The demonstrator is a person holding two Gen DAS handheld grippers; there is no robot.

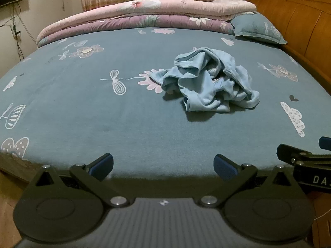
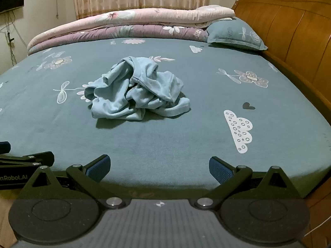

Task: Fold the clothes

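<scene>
Lying crumpled on the bed sheet (image 1: pixel 103 113), a blue garment (image 1: pixel 209 82) is untouched; left gripper (image 1: pixel 163 166) and right gripper (image 2: pixel 159 169) are held wide apart, empty; folding is not yet begun.

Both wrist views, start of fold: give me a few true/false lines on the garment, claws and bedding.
1. The garment lies crumpled on the sheet. True.
2. The left claw grips the garment. False: it is open, short of it.
3. The right claw is open and empty. True.
4. The pillow lies on top of the quilts. False: it lies beside them, by the headboard.
5. The garment is red. False: light blue.
</scene>
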